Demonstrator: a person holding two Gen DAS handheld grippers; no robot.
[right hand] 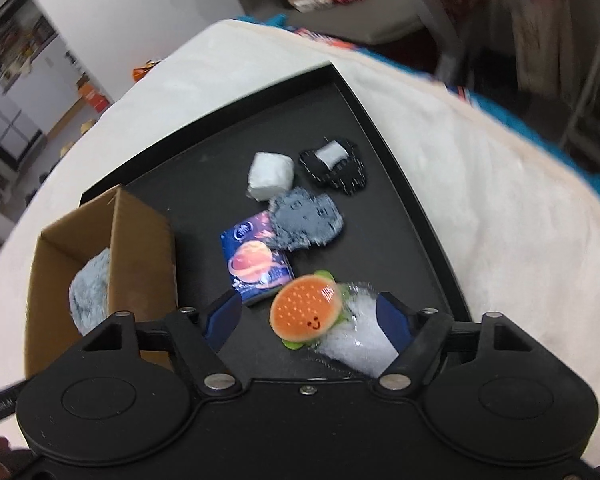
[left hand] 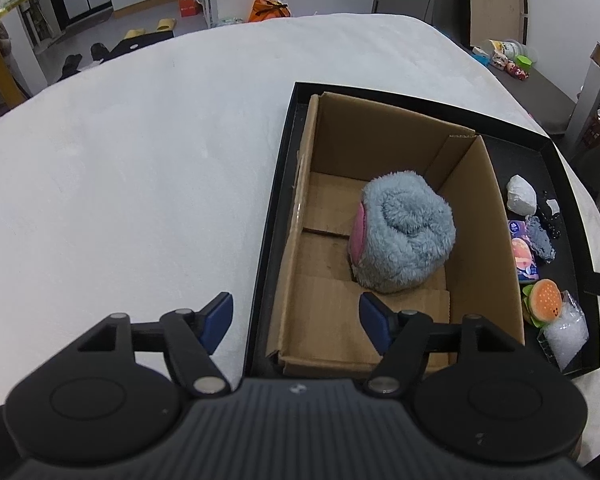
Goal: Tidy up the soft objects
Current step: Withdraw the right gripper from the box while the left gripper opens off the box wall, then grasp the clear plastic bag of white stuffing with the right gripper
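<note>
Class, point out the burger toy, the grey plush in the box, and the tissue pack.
burger toy [right hand: 305, 307], right wrist view, top of bun.
grey plush [left hand: 406, 232], left wrist view, fuzzy middle.
tissue pack [right hand: 254, 268], right wrist view, printed planet.

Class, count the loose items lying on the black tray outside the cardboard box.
6: white bundle, black pouch, grey fuzzy piece, planet packet, burger plush, clear bag. The box wall may hide more.

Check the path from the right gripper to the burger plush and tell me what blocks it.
Nothing visible blocks it. The right gripper is open, and the burger plush lies on the black tray between its fingers, resting against a clear crinkly bag. The planet-print packet lies just beyond, clear of the approach.
</note>
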